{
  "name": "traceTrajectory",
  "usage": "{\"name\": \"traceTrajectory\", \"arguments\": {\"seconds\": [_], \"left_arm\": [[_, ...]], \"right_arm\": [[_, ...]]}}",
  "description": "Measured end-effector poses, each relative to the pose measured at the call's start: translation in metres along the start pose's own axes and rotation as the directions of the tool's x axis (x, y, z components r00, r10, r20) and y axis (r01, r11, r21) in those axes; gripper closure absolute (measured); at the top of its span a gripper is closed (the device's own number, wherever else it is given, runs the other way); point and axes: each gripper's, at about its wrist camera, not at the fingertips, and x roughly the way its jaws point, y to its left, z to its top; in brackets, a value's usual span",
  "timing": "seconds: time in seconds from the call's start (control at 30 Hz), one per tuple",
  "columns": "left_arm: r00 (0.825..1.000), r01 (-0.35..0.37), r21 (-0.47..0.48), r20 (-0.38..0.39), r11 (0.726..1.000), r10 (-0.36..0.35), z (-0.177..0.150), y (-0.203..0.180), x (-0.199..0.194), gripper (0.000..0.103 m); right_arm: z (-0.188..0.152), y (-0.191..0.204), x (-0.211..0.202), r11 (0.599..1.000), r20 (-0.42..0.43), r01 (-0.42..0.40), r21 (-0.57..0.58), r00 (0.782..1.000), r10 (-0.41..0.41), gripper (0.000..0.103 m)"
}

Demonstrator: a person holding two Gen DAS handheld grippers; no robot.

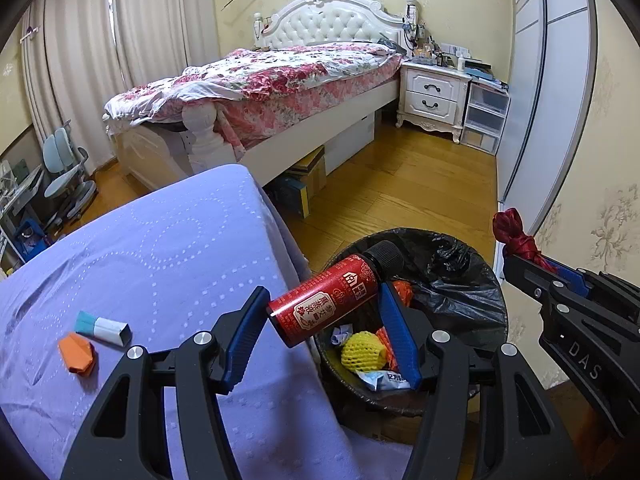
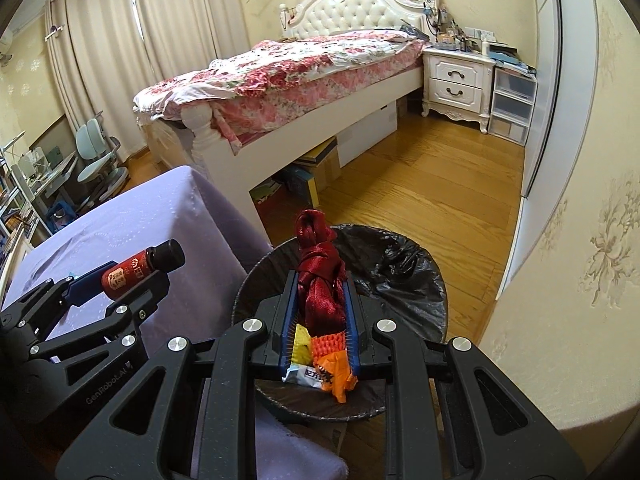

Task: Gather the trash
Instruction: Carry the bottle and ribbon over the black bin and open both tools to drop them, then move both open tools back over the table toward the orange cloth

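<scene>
1. Now the left gripper (image 1: 324, 320) is closed on a red bottle (image 1: 324, 304) with a black cap, and it holds the bottle tilted, the cap end higher, over the near rim of the trash bin (image 1: 472, 276).
2. The right gripper (image 2: 320, 320) is clamped on a knotted dark red ribbon (image 2: 320, 268), which stands up between its blue pads (image 2: 352, 320), directly above the bin opening.
3. The bin is lined with a black bag and stands on the wooden floor (image 1: 420, 184), just beside the counter (image 1: 160, 248) with the purple cloth.
4. Inside the bin lie a yellow foam net (image 1: 362, 350), some orange pieces and a white wrapper (image 1: 380, 380).
5. On the counter, two things lie near each other: an orange folded paper (image 1: 78, 354) and a small white and teal box (image 1: 104, 328).
6. Behind, a bed (image 1: 260, 80) with a floral cover stands near a white nightstand (image 1: 434, 94).
</scene>
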Motion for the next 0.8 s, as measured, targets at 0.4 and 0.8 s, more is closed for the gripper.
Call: {"name": "traceTrajectory", "arguments": {"seconds": [0.4,0.8], "left_arm": [[1.000,-0.024,0.002,0.008,1.000,0.024,-0.002,-0.005,0.000,0.024],[0.998,-0.057,-0.043,0.028,0.997,0.058,-0.005,0.011,-0.018,0.021]], "right_arm": [[0.001,-0.012,0.008,0.998,0.018,0.036,0.043,0.999,-0.037,0.054],[-0.005,-0.014,-0.008,0.997,0.029,0.065,0.050,0.997,-0.067,0.034]]}}
